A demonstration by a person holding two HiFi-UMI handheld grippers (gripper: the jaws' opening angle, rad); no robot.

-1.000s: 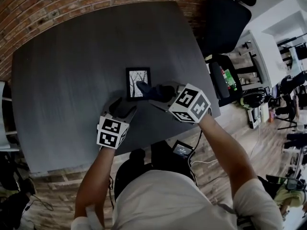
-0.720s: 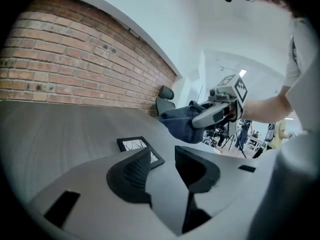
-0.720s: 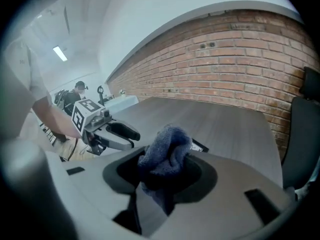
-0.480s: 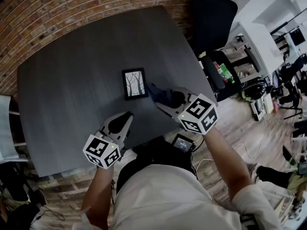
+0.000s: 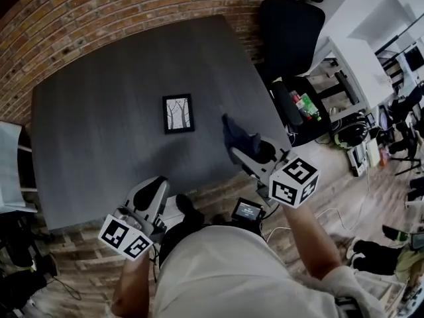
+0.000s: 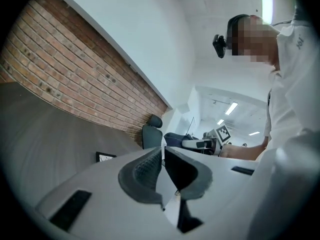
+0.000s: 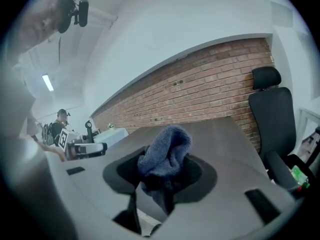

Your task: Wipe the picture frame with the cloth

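Note:
A small black picture frame (image 5: pixel 178 113) with a tree drawing lies flat on the dark grey table (image 5: pixel 99 111); in the left gripper view the picture frame (image 6: pixel 104 157) shows low beyond the jaws. My right gripper (image 5: pixel 242 146) is shut on a dark blue cloth (image 5: pixel 236 135), held above the table's near right corner, clear of the frame. The cloth (image 7: pixel 165 156) bulges up between the right gripper's (image 7: pixel 162 176) jaws. My left gripper (image 5: pixel 156 189) is shut with nothing in it, pulled back past the table's near edge. Its jaws meet in the left gripper view, gripper (image 6: pixel 163 168).
A brick wall (image 5: pixel 99 18) runs behind the table. A black office chair (image 5: pixel 291 25) stands at the far right corner, with cluttered desks (image 5: pixel 338 98) beyond. A small lit screen (image 5: pixel 247 210) sits on the floor by my legs.
Both grippers drew back from the frame toward me and rose. The left gripper's jaws, open beside the frame before, have shut. The cloth came off the frame with the right gripper.

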